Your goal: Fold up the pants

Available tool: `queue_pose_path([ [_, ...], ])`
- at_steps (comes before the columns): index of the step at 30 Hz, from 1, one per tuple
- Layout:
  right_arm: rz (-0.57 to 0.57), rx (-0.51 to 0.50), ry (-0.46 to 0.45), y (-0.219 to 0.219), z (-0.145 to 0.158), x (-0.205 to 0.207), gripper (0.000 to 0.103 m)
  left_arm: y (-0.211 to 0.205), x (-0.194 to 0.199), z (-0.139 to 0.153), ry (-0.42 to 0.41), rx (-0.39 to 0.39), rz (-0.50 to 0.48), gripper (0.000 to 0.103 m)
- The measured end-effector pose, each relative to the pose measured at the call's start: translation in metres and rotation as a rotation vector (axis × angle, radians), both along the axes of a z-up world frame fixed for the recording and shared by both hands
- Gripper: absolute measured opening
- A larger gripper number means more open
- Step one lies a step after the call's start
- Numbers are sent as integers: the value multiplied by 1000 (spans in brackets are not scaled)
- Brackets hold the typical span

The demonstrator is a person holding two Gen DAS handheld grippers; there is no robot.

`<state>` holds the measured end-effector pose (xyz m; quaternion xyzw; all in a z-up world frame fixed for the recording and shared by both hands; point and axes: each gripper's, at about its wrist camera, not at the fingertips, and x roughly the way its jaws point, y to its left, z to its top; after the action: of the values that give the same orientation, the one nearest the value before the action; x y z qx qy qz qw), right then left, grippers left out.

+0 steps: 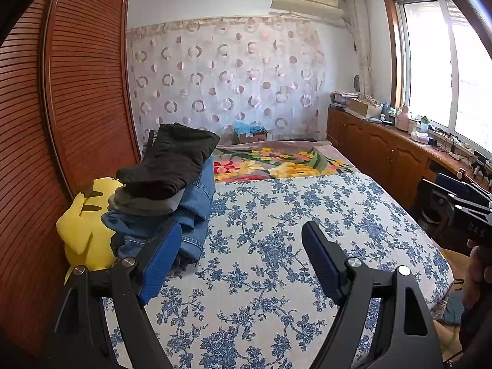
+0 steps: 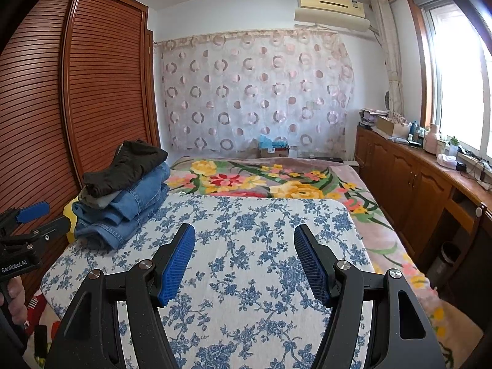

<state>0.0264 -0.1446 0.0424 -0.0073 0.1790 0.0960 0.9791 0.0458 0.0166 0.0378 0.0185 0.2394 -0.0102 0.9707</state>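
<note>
Blue-padded fingers of my left gripper [image 1: 241, 240] stand spread apart with nothing between them, above the blue-and-white floral bedspread [image 1: 276, 230]. My right gripper [image 2: 244, 244] is likewise released, its two pads parted over the same spread and clear of any cloth. Beyond my left finger, at the bed's left edge, sits the stack of folded pants [image 1: 172, 190]: blue denim pairs at the bottom, a grey layer above them, and a dark pair on top. From the right-hand camera the stack [image 2: 123, 196] lies well to the left of my right gripper, neither claw touching it. A yellow plush toy [image 1: 83, 224] is wedged between the stack and the slatted wooden wardrobe [image 1: 77, 92]. Farther out, a flowered blanket [image 2: 261, 181] covers the head end of the bed, a circle-patterned curtain [image 2: 255, 92] hangs on the back wall, and low wooden cabinets [image 2: 415, 178] run beneath the window.
</note>
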Motion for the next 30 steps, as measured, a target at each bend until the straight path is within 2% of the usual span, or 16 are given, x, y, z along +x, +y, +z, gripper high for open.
queue_pose_path([
  [30,2,-7,-5,-3,-1,-2,69,-8,-3,2,-10,-5,-5,81],
])
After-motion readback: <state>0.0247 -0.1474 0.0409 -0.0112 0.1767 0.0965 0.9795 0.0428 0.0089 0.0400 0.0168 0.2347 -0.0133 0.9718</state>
